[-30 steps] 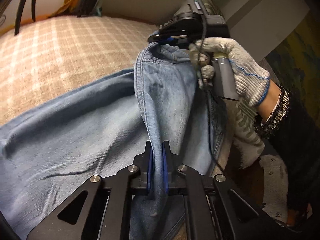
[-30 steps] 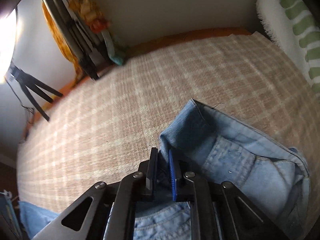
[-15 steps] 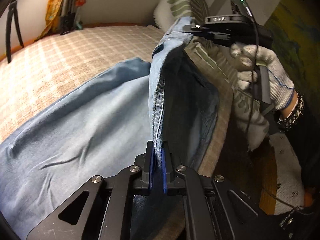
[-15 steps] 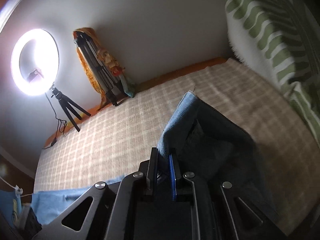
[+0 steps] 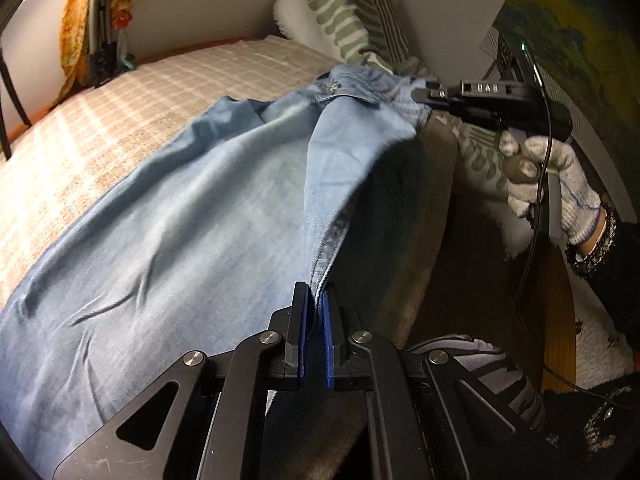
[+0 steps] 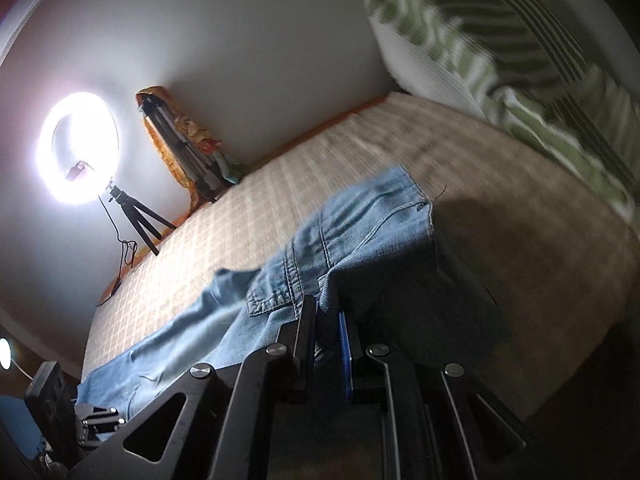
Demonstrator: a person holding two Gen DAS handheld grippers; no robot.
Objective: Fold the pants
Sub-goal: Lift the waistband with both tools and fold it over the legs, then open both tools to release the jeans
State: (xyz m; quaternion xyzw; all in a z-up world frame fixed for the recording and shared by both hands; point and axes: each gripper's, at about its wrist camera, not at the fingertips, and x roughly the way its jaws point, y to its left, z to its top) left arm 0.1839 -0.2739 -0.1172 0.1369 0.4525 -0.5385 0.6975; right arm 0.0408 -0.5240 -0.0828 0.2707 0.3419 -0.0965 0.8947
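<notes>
Jeans [image 5: 192, 216] clamped by L hand-held gripper [image 5: 314, 300] & R hand-held gripper [image 6: 326, 316]; pillow [image 5: 352, 12] behind, ring light [image 6: 78, 148]

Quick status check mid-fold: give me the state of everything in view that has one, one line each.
Jeans: unfolded; one edge lifted off the bed, the rest lying flat.
Left gripper: shut on the jeans' side seam.
Right gripper: shut on the jeans' waistband.
Ring light: switched on, standing on its tripod.
Plaid bed cover: spread flat under the jeans.
Striped pillow: propped at the head of the bed.

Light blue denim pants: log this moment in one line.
light blue denim pants half-lifted off checked bed cover | left gripper shut on edge | right gripper shut on waistband
</notes>
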